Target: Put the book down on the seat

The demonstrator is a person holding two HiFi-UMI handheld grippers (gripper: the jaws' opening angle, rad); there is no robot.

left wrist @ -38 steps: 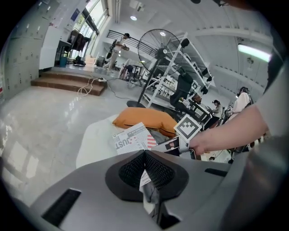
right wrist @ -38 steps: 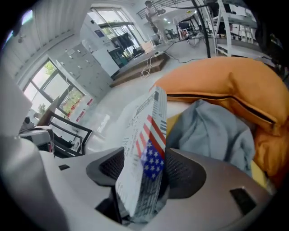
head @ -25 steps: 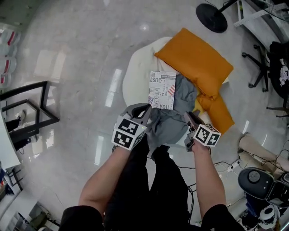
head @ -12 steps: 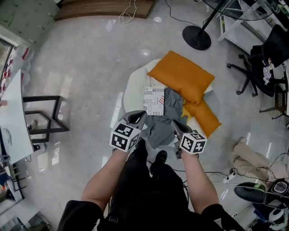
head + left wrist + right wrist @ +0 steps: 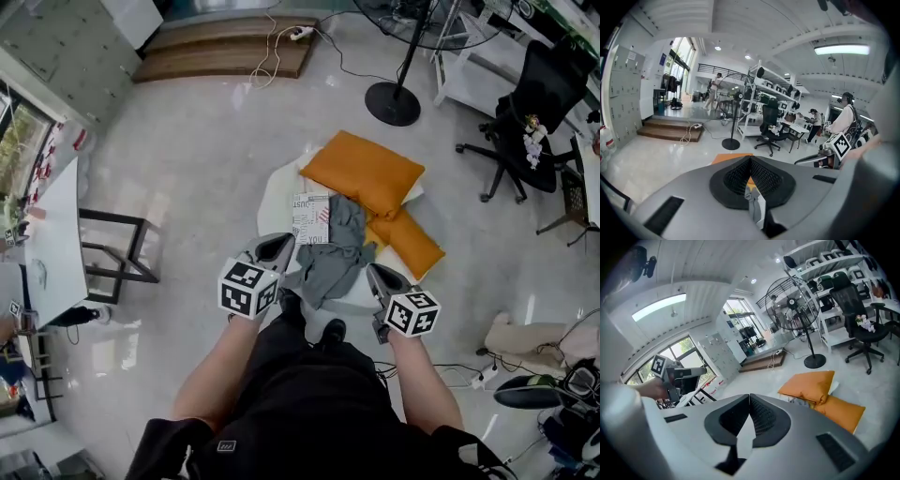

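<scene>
The book [image 5: 310, 217], with a black-and-white printed cover, lies flat on the round white seat [image 5: 277, 192]. It sits beside a crumpled grey cloth [image 5: 333, 258] and a large orange cushion [image 5: 364, 172]. Neither gripper touches it. My left gripper [image 5: 278, 246] hangs just short of the seat's near edge, its jaws shut with nothing between them. My right gripper [image 5: 375, 272] is held on the other side of the grey cloth, also shut and empty. In the right gripper view the orange cushion [image 5: 808, 382] lies ahead and the left gripper [image 5: 675, 376] shows at the left.
A second orange cushion [image 5: 408, 242] slumps off the seat's right side. A fan stand [image 5: 393, 103] and a black office chair [image 5: 525, 122] are beyond. A black-framed table [image 5: 112, 253] stands at the left, and cables [image 5: 469, 375] run over the floor at the right. The person's legs are directly below the grippers.
Both grippers have drawn back from the seat toward the person, and the head view has pulled up and away. The book stays where it lay on the seat.
</scene>
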